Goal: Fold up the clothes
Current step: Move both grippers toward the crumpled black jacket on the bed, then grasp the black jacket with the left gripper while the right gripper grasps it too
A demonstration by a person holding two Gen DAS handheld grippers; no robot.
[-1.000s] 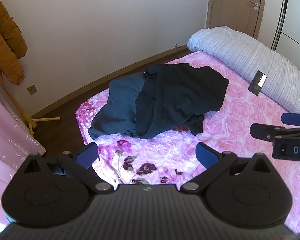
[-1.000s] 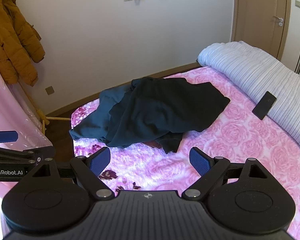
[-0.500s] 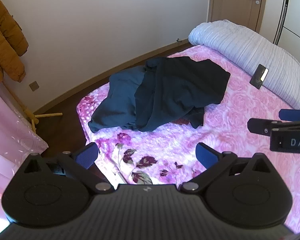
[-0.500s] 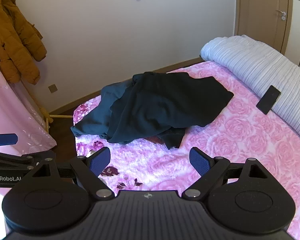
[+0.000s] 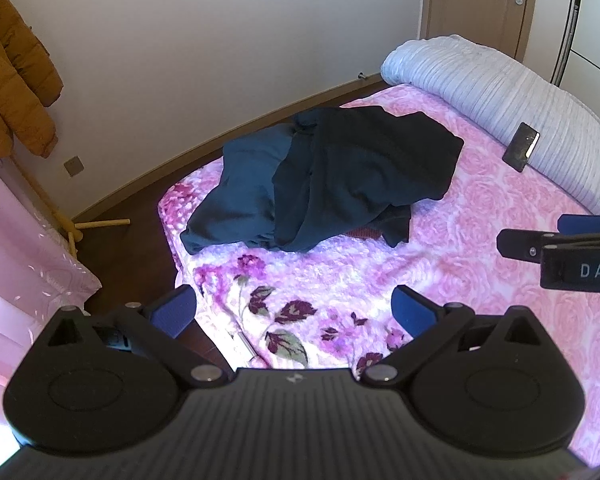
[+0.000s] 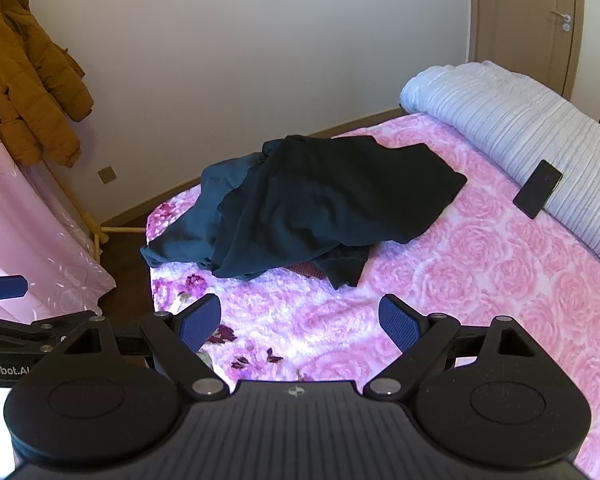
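Clothes (image 5: pixel 324 176) lie in a loose heap on the far corner of the bed, on a pink rose-patterned blanket (image 5: pixel 480 248). From the left wrist view, a dark teal garment (image 5: pixel 240 196) sits at the left of the heap and a darker, near-black garment (image 5: pixel 364 164) is draped over its right side; a bit of reddish fabric shows under the near edge. The left gripper (image 5: pixel 294 312) hangs above the blanket's near part, well apart from the heap, its blue pads spread wide with nothing between them. A phone (image 5: pixel 521 146) leans on a rolled white quilt (image 5: pixel 500 84). An orange-brown coat (image 5: pixel 12 72) hangs at the left.

From the right wrist view, the clothes (image 6: pixel 312 208) again lie ahead on the blanket (image 6: pixel 480 272). The right gripper (image 6: pixel 300 324) is also spread wide and empty, clear of the heap. The phone (image 6: pixel 537 194) rests against the quilt (image 6: pixel 520 120)
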